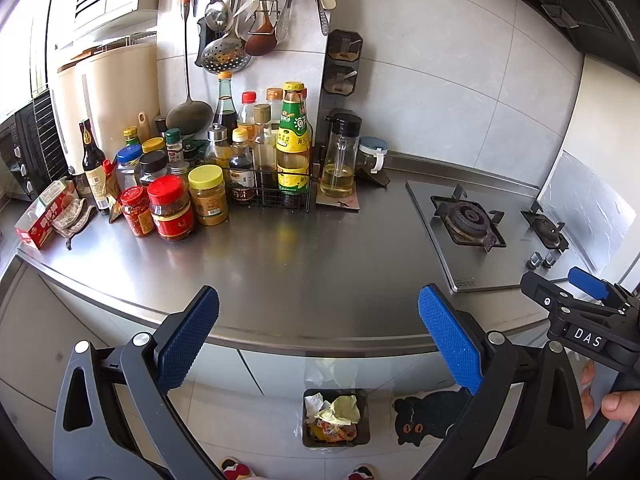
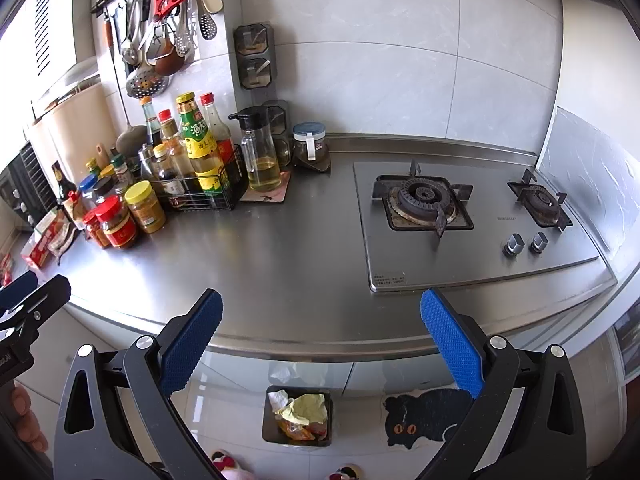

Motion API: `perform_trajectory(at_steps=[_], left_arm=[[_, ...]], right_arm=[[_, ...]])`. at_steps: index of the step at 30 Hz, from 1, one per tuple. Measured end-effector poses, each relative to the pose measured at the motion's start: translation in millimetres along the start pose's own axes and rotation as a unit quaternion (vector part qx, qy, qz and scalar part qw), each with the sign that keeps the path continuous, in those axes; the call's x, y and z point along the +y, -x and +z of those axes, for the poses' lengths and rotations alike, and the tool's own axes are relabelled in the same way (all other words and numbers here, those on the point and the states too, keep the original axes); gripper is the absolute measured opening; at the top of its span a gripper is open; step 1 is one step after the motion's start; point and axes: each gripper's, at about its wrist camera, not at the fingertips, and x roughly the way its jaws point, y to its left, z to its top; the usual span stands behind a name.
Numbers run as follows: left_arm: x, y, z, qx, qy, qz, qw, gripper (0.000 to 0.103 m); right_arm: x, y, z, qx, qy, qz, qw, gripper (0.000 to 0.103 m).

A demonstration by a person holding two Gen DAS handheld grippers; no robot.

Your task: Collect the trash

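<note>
Left hand-held gripper [image 1: 318, 336] released, blue ribbed pads spread wide with nothing between them, held over the front edge of the brushed stainless-steel counter [image 1: 304, 264]. Right hand-held gripper [image 2: 322, 340] likewise released and bare, over the same edge, just right of the left one.

Down on the pale tiled floor, against the cabinet fronts: small square black trash bin [image 1: 335, 440], filled to the rim. Inside it: crumpled yellow-green paper wad [image 1: 340, 408] on top, crumpled white tissue [image 1: 314, 402] beside it toward the left, orange-and-red snack wrappers [image 1: 330, 430] underneath. Just right of the bin: black cat-shaped floor mat [image 2: 424, 416] with orange eyes.

At the counter's left rear: black wire basket [image 2: 200, 196] holding upright sauce and vinegar bottles, among them a tall bottle with a yellow-green label [image 1: 294, 148]. In front of the basket: red-lidded jar of chilli sauce [image 1: 172, 208] and yellow-lidded jar of brownish paste [image 1: 208, 196], touching side by side. Right of the basket: clear glass oil dispenser with black spout [image 2: 262, 152], about a third full of yellow oil, standing on a small mat. Beside that: small glass jar with blue-grey lid [image 2: 310, 142].

At right: two-burner steel gas hob [image 2: 472, 220] set into the counter.
</note>
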Motion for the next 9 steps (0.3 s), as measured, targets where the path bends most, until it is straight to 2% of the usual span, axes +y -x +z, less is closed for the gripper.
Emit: perform_trajectory(at_steps=[6,9], left_arm=[[-2.1,1.4,-0.9,-0.004,-0.012,0.024,0.9996,0.095],[-2.2,2.0,-1.4,-0.003,-0.010,0.024,0.9997,0.095]], right_arm=[[1.0,0.3,0.4,0.000,0.000,0.001,1.000,0.100],[3.3,1.4,0.1,-0.001,0.001,0.001,1.000,0.100]])
